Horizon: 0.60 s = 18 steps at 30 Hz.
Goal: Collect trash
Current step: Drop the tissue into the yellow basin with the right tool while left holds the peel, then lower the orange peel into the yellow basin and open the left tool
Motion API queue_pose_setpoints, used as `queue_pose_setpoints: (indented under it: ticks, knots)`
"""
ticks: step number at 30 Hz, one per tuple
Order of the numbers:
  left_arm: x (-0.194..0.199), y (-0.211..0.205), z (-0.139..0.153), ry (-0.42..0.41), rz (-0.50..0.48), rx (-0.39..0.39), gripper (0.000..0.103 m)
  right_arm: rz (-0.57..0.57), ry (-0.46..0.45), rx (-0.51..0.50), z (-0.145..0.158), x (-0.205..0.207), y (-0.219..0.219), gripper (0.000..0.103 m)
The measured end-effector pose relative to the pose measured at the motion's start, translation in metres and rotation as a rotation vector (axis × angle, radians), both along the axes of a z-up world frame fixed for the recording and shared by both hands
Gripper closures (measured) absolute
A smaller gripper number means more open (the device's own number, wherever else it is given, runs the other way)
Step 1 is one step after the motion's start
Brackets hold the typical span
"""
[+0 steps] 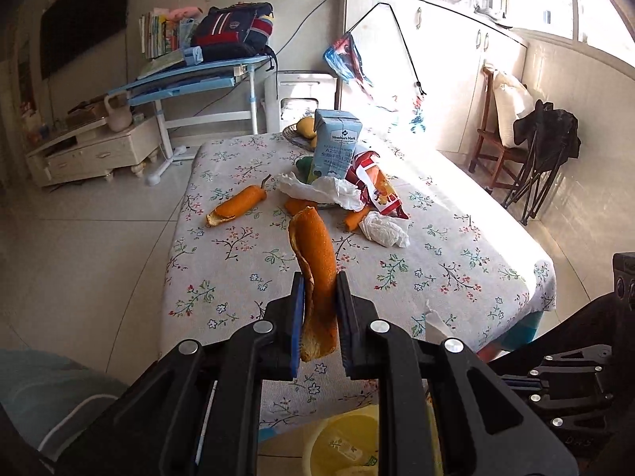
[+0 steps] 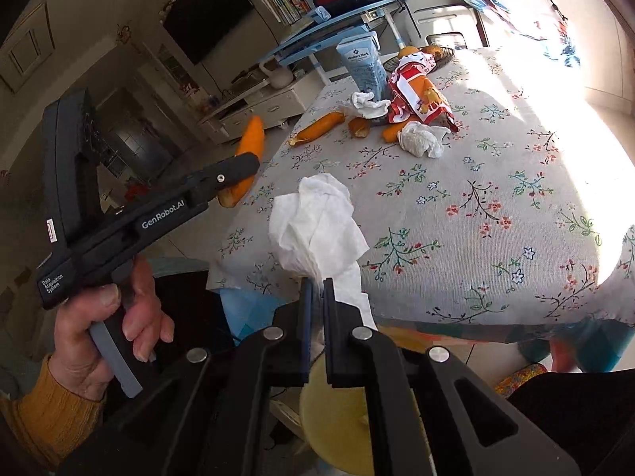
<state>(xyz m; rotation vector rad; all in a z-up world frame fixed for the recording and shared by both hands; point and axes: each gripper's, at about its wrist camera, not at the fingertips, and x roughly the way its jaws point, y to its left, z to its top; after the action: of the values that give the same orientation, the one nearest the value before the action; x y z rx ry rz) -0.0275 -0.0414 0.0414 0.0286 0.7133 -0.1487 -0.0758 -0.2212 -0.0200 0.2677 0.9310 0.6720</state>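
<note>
My left gripper point(image 1: 320, 277) is shut on a long orange peel point(image 1: 313, 261) and holds it in the air over the near edge of the floral-cloth table point(image 1: 238, 269). It also shows in the right wrist view point(image 2: 248, 168) with the peel point(image 2: 250, 146). My right gripper point(image 2: 316, 282) is shut on a white tissue point(image 2: 313, 226). A yellow bin sits below both grippers point(image 1: 345, 444), point(image 2: 341, 408). More trash lies at the table's far side: orange peels point(image 1: 238, 206), crumpled tissues point(image 1: 383, 228), a red snack wrapper point(image 1: 377, 182) and a blue milk carton point(image 1: 337, 142).
A fruit basket point(image 1: 297, 131) stands behind the carton. A blue desk point(image 1: 198, 79) with books and a backpack, a low TV cabinet point(image 1: 91, 150), a wooden chair point(image 1: 500, 135) and a folding chair point(image 1: 543, 158) ring the table.
</note>
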Motion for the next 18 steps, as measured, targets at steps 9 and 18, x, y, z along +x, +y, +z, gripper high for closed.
queue_pose_setpoints:
  ticks: [9, 18]
  knots:
    - [-0.029, 0.000, 0.006, -0.017, -0.019, 0.011, 0.088, 0.107, 0.146, -0.124, -0.041, -0.020, 0.032, 0.096]
    - [-0.049, 0.003, 0.003, -0.018, -0.018, -0.001, 0.088, 0.061, 0.158, -0.204, -0.053, -0.024, 0.028, 0.064]
